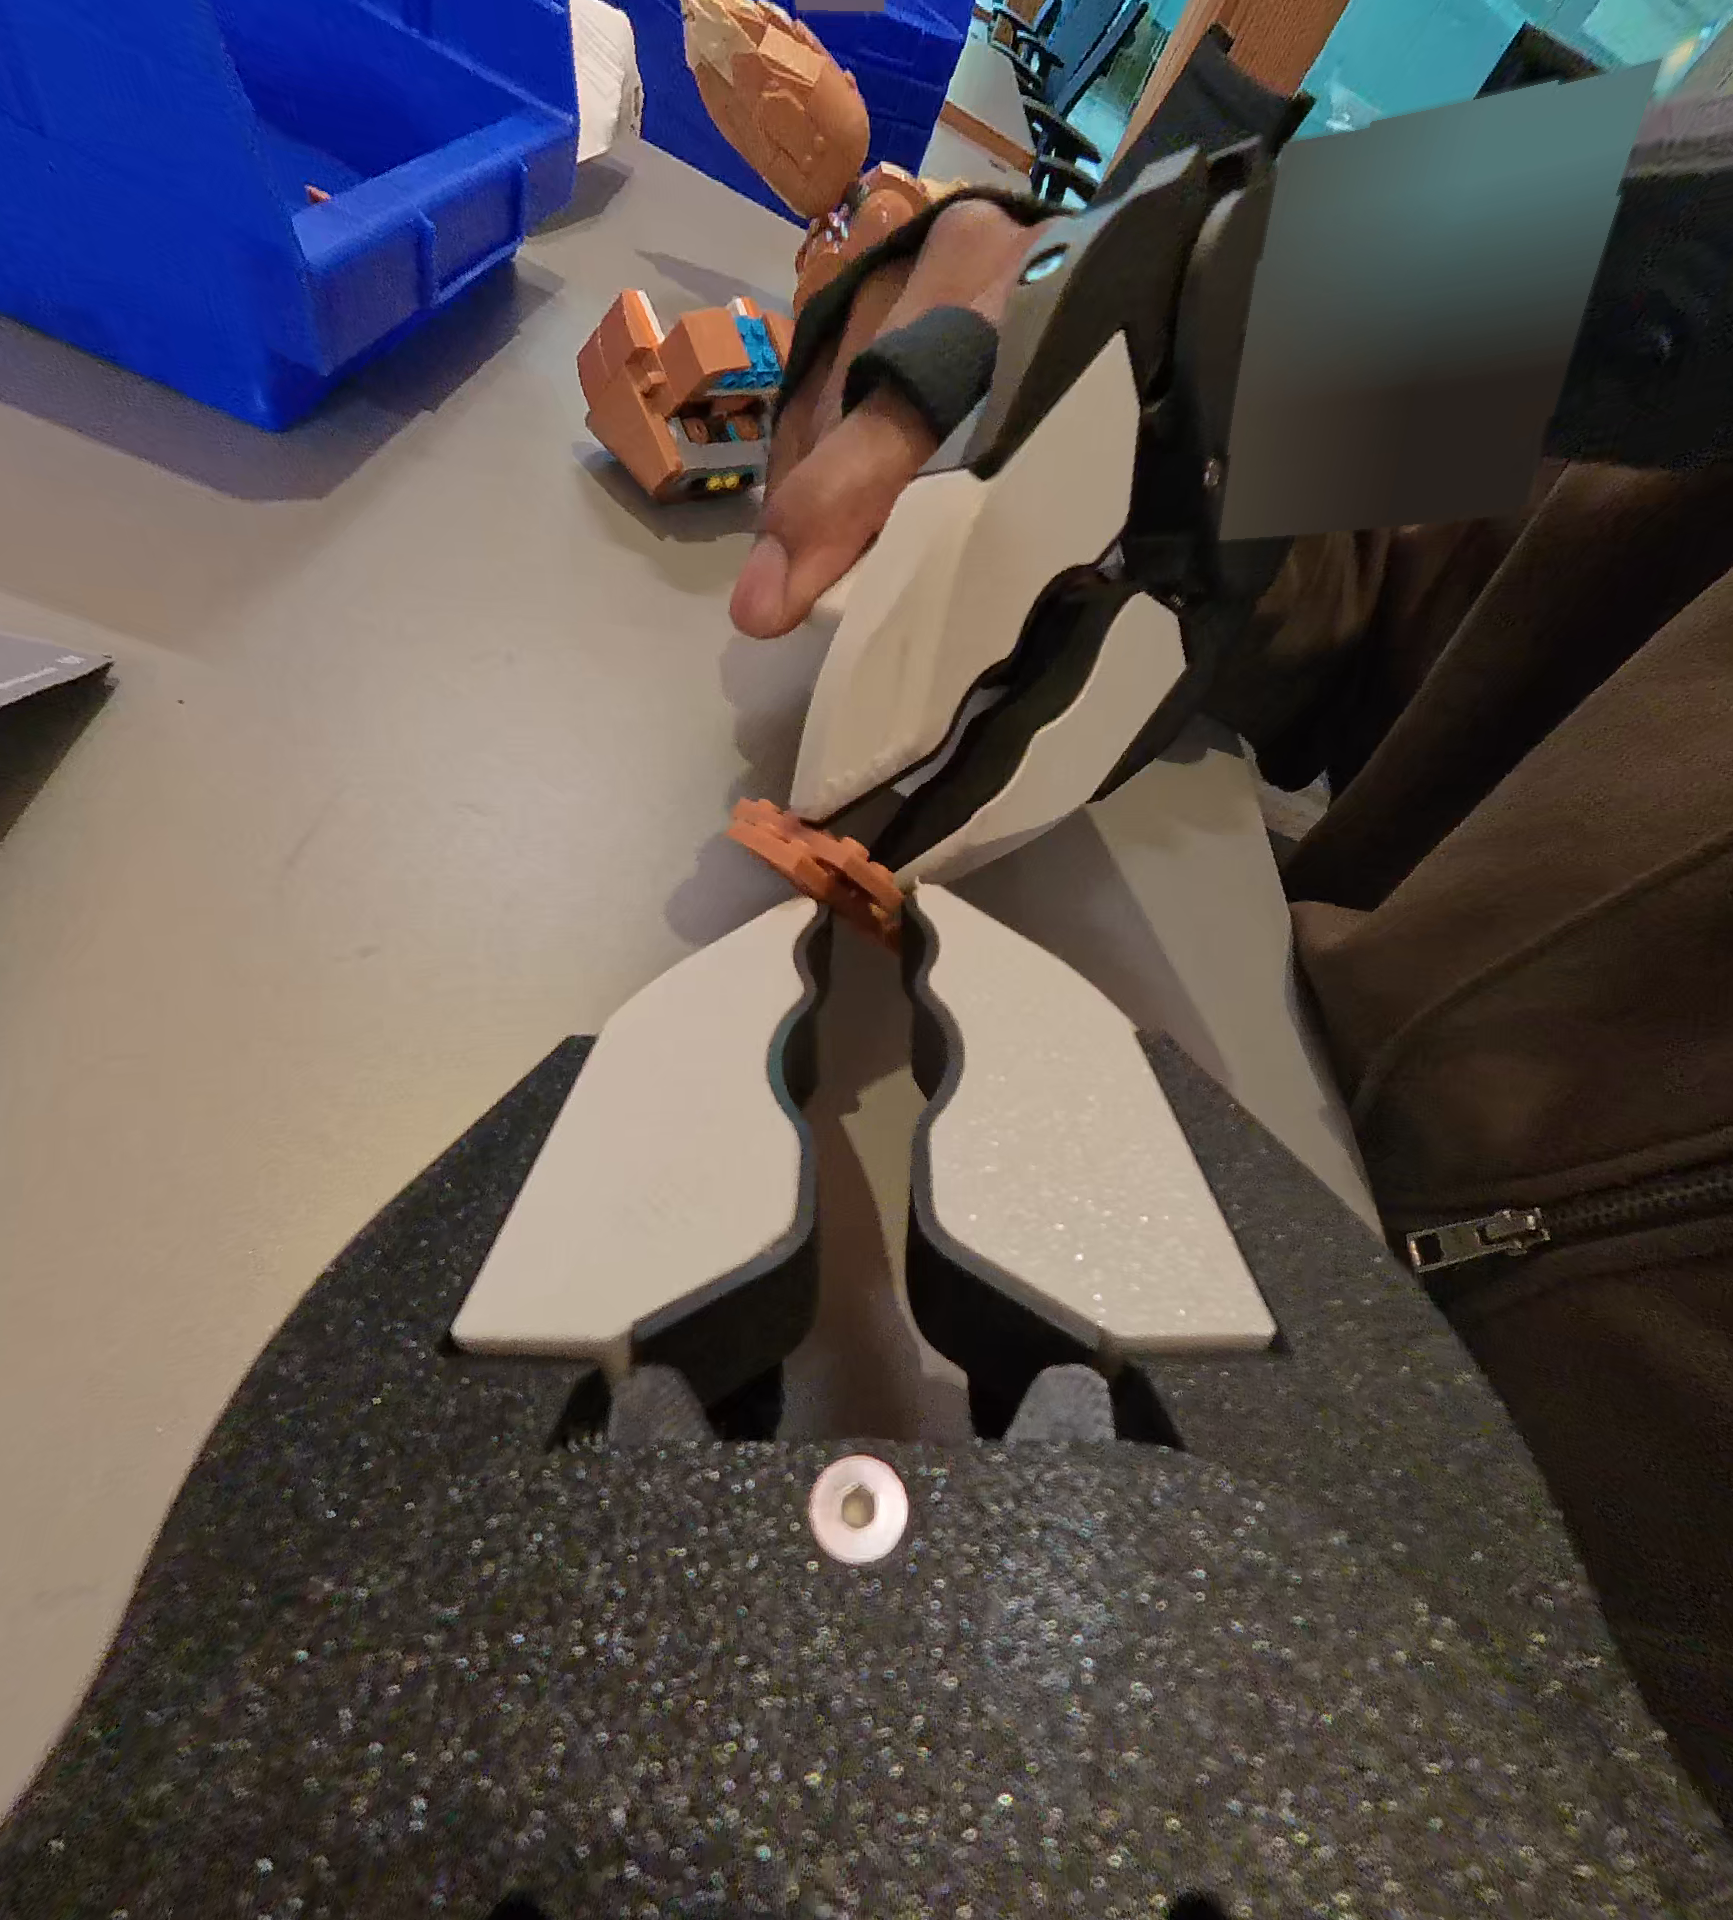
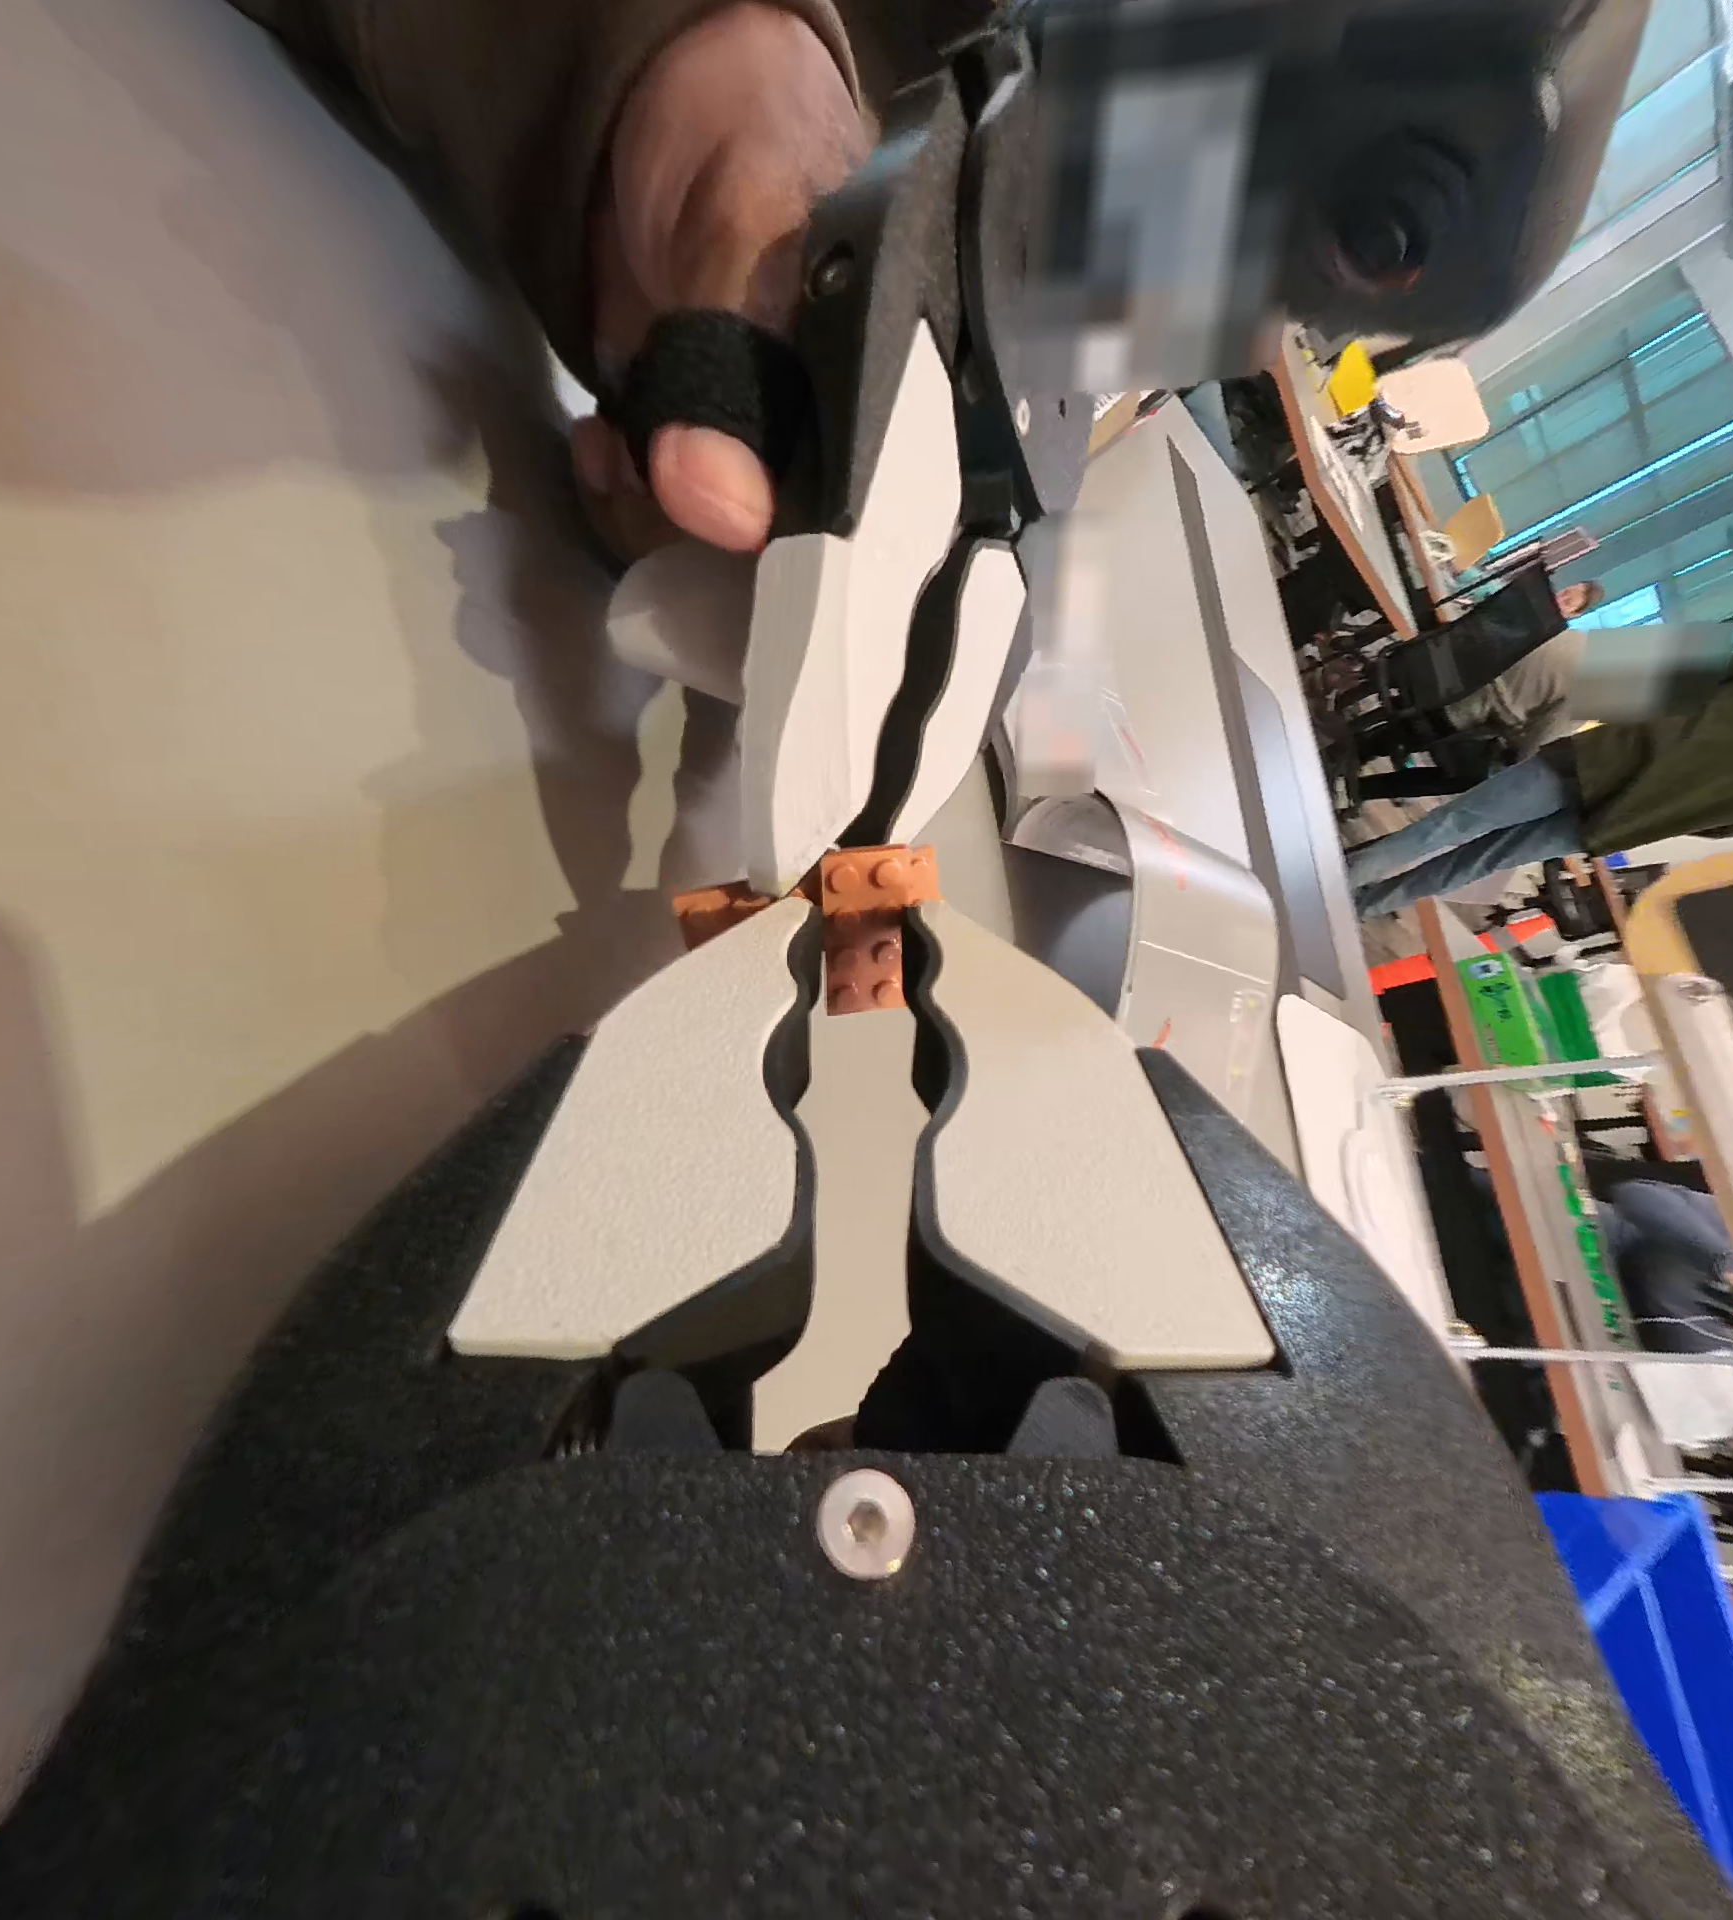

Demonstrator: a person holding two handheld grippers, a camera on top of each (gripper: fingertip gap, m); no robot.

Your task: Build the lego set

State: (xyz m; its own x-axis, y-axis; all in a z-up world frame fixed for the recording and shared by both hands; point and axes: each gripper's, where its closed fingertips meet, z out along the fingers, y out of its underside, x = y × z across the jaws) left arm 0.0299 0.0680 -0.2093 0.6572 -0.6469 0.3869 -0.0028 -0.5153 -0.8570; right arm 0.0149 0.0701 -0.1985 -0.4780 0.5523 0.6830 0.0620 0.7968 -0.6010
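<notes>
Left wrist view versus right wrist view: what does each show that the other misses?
Only the left wrist view shows the blue bins and the part-built brown figure on the grey table. Only the right wrist view shows the studded tops of the brown plates and the room behind. Both show the left hand-held gripper and right hand-held gripper tip to tip, shut on those plates.

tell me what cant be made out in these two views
- How the brown plates join: left wrist view, both grippers' fingertips cover the joint.
- Figure's head: left wrist view, cut off by the top edge.
- Figure's body: the hand hides most of it.
- Bin contents: right wrist view, cut off by the edge.
</notes>
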